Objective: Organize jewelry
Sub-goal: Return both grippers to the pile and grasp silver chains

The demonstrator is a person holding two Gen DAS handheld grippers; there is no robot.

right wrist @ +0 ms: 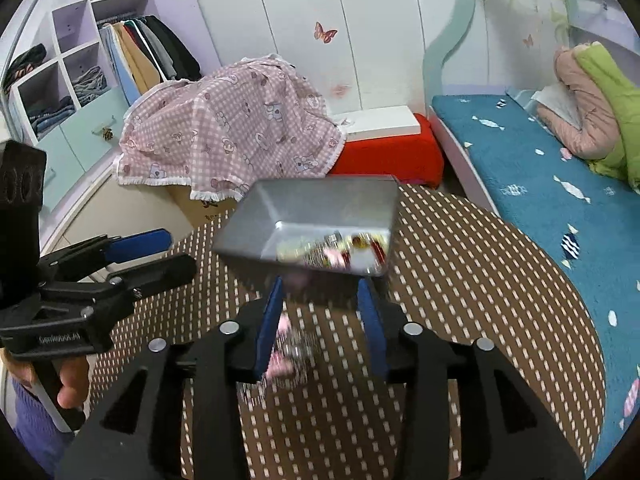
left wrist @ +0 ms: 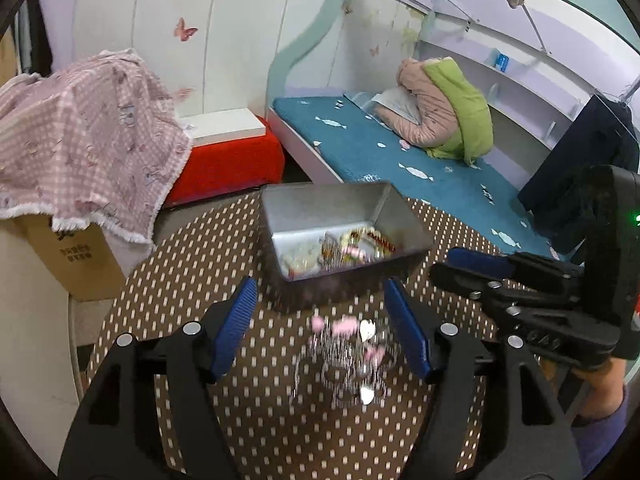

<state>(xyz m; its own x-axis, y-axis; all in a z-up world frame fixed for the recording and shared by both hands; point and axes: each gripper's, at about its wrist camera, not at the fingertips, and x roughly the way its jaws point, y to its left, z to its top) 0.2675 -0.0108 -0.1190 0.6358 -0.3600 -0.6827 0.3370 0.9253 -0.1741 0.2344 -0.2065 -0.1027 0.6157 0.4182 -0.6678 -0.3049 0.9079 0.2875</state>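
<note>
A silver metal tray (left wrist: 320, 204) (right wrist: 312, 204) stands on the round brown dotted table (left wrist: 180, 280) (right wrist: 480, 280), with mixed jewelry (left wrist: 344, 248) (right wrist: 332, 254) heaped at its near end. In front of the tray is a blurred chain with pink beads and silver hearts (left wrist: 348, 344) (right wrist: 290, 348). My left gripper (left wrist: 320, 286) (right wrist: 180, 250) stands open around the chain, neither blue pad touching it. My right gripper (right wrist: 320, 282) (left wrist: 444, 266) is open too, and the chain hangs close beside its left pad (right wrist: 270, 320). Blur hides whether the chain rests on the cloth.
A cardboard box under a pink checked cloth (left wrist: 88, 128) (right wrist: 224, 128) stands left of the table. A red stool with a white box (left wrist: 228, 160) (right wrist: 392, 152) sits behind it. A teal-covered bed (left wrist: 400, 160) (right wrist: 540, 200) runs along the right. A hand (right wrist: 72, 384) holds the left gripper.
</note>
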